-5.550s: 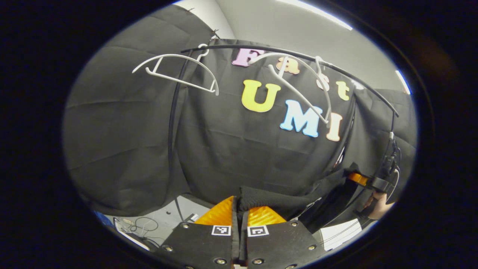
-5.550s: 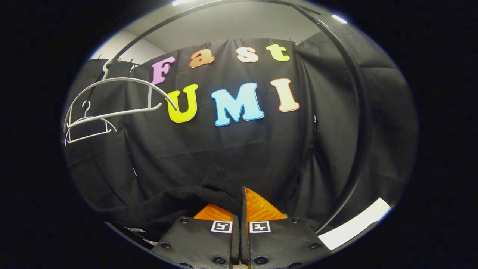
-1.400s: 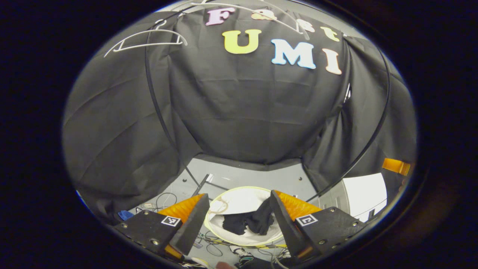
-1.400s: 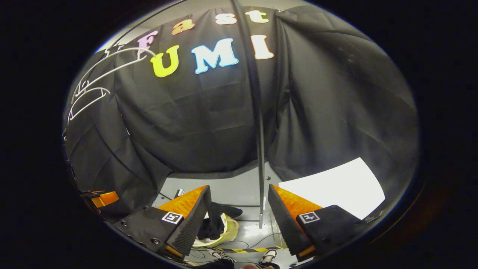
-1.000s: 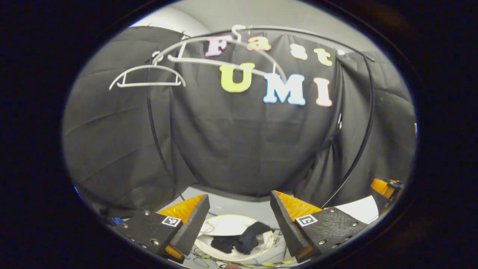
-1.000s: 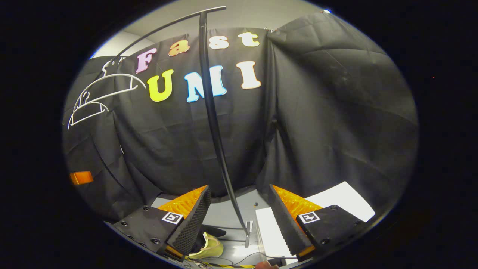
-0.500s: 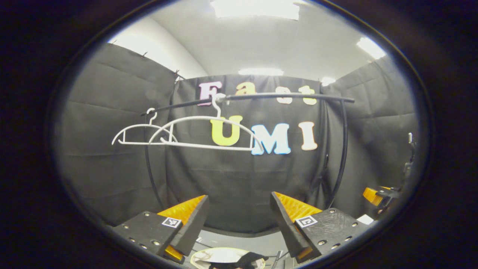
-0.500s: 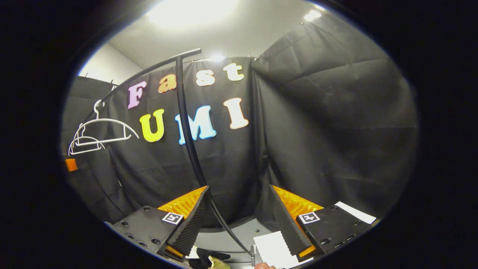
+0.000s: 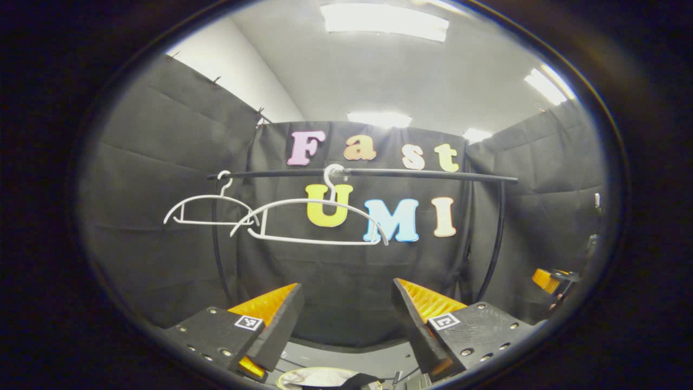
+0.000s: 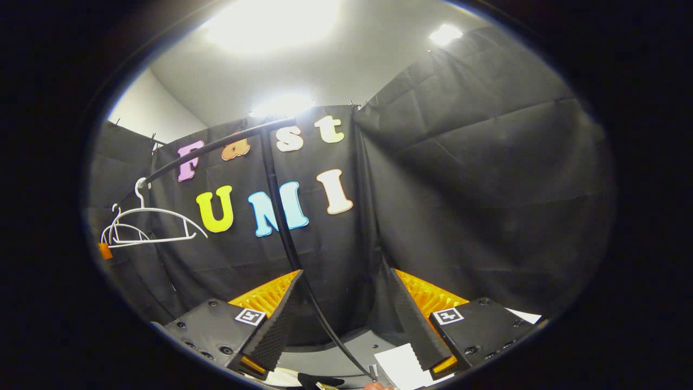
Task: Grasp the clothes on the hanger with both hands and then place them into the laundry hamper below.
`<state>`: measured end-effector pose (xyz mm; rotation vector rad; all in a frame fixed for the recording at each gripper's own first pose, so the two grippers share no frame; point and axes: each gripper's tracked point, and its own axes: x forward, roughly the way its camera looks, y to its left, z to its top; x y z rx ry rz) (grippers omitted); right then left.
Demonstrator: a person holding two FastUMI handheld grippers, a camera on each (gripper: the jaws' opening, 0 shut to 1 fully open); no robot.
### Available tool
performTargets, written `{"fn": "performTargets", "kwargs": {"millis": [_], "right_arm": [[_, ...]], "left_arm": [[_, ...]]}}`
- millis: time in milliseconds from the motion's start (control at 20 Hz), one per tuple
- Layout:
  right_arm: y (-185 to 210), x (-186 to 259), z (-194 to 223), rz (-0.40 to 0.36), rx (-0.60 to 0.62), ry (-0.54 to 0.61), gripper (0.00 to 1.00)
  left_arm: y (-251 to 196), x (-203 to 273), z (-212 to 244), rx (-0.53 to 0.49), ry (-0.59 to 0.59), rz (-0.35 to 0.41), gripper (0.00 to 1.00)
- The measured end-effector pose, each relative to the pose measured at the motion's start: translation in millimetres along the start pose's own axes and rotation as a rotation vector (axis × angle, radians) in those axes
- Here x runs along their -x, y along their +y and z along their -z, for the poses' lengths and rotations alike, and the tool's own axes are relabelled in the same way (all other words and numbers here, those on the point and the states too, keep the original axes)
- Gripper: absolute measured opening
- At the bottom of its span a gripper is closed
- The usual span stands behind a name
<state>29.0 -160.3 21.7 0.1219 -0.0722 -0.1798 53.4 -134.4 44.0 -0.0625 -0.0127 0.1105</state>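
Clothes: dark garment lay in the laundry hamper, below and between the fingers; judged delivered.
Hangers: two white hangers hung bare on the rail, above the fingers.
Left gripper: fingers apart, empty, raised clear.
Right gripper: fingers apart, empty; rack post between them.

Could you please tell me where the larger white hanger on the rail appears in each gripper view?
Left gripper view: larger hanger hangs centre-left.
Right gripper view: the larger hanger sits at the far left edge.
Shared landmark: the black rail it hooks onto.
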Motion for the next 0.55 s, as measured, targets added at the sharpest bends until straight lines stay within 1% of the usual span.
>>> {"fn": "performTargets", "kwargs": {"millis": [150,200,300,350,400,550], "right_arm": [[2.0,13.6,-6.9,0.029,-0.01,-0.032,0.92],[2.1,18.8,-7.8,0.038,-0.004,-0.041,0.96],[8.2,27.4,-10.2,0.038,0.014,-0.057,0.96],[11.3,30.7,-11.1,0.037,0.025,-0.064,0.92],[11.6,33.1,-12.4,0.042,0.032,-0.067,0.96],[16.2,39.6,-20.4,0.047,0.017,-0.081,0.96]], "left_arm": [[10.7,2.3,7.6,0.012,0.002,0.003,0.94],[16.7,3.4,6.9,0.007,-0.005,-0.002,0.94],[24.6,5.3,5.2,0.001,-0.018,-0.002,0.94],[26.7,6.6,4.2,0.002,-0.025,0.001,0.94],[30.5,7.5,3.2,0.0,-0.033,-0.004,0.94],[46.2,5.3,1.5,-0.026,-0.046,-0.045,0.94]]}}
